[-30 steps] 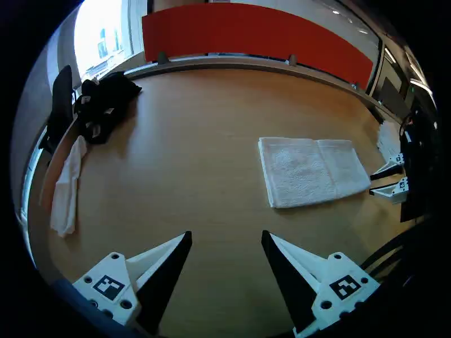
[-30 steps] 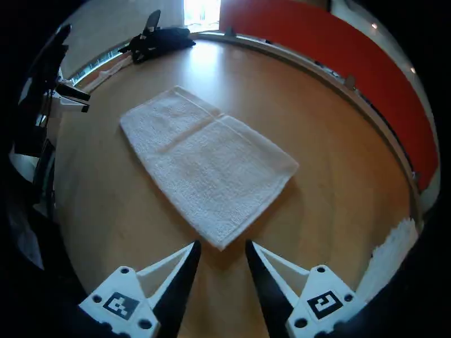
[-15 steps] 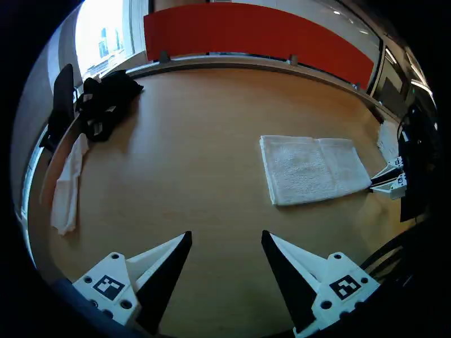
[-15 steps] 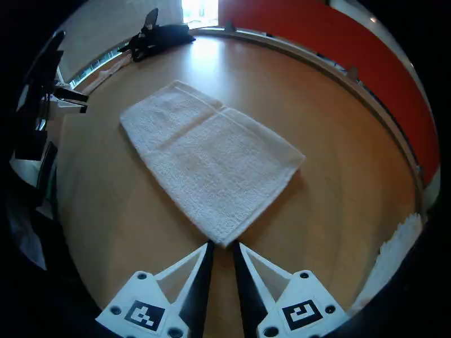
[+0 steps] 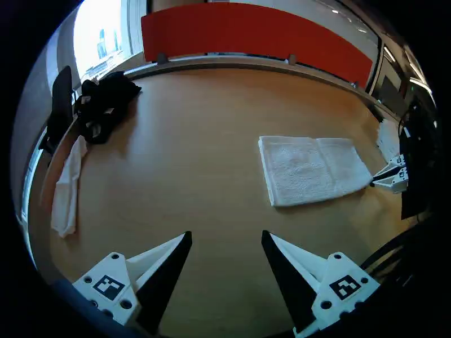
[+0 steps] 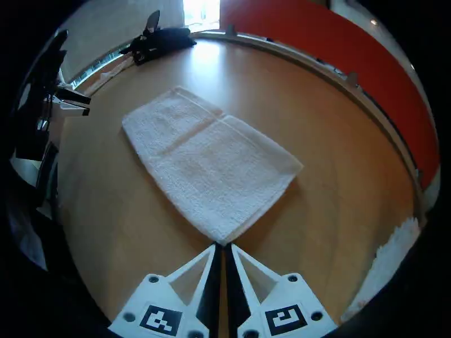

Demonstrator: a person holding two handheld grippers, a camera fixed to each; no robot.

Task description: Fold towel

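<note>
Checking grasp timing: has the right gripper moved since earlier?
Yes. The right gripper has closed: its fingers, earlier spread either side of the near corner of the towel, now almost meet at it; a pinch is unclear.

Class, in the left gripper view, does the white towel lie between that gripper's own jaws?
No, the left gripper holds its jaws wide apart over bare table, and the towel lies farther off to their right.

Whether the right gripper [image 6: 224,248] pinches the towel [image 6: 208,169] corner is unclear; white cloth [image 6: 392,250] cut off at the edge; dark bundle [image 6: 160,39] too small to identify
</note>
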